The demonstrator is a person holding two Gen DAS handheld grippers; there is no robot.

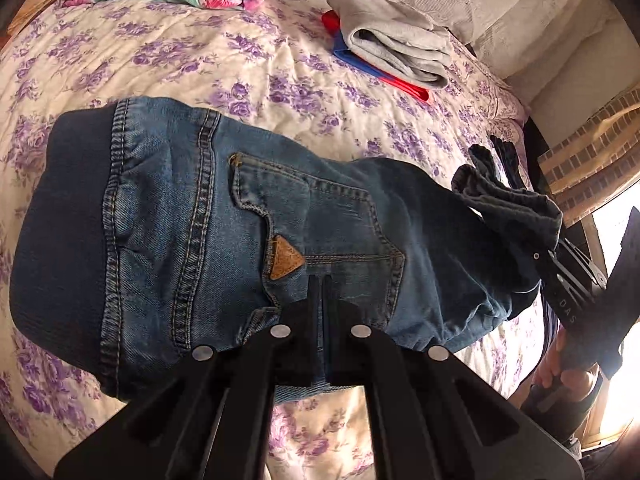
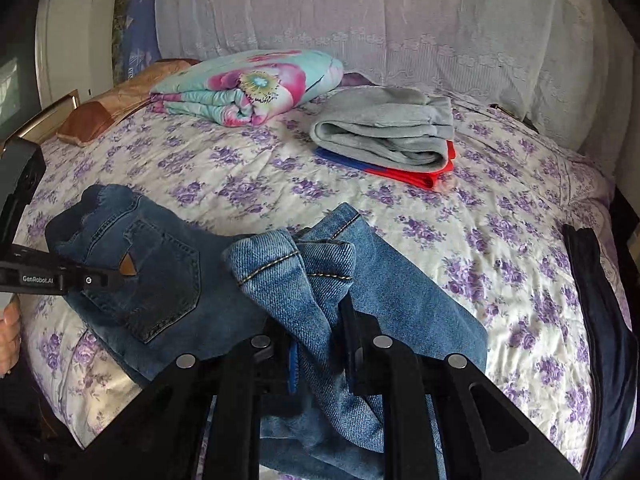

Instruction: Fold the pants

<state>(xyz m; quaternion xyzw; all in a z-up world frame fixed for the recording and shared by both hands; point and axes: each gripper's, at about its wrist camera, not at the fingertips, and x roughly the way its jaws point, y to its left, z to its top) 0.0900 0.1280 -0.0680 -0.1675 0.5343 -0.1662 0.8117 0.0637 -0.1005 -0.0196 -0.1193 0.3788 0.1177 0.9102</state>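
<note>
Left wrist view shows the jeans [image 1: 248, 220] lying across the bed [image 1: 160, 64], waistband to the left, a back pocket [image 1: 320, 208] with a small tan triangle tag facing up. The left tongs [image 1: 321, 292] are closed, their tips pressed together over the denim just below that pocket; whether fabric is pinched between them I cannot tell. At the right edge the right tongs [image 1: 560, 248] hold the bunched leg ends lifted off the bed.

From the right wrist view, the right tongs [image 2: 320, 336] are clamped on a wad of lighter denim hems [image 2: 296, 264], raised above the folded-over legs. The left tongs [image 2: 120, 278] come in from the left, tips resting at the tan tag on the pocket. Farther back on the bed lie a folded grey garment [image 2: 384, 132] on top of a red and blue one [image 2: 416, 176], and a flowered quilt [image 2: 248, 84]. A dark garment [image 2: 600, 320] lies at the bed's right edge.
</note>
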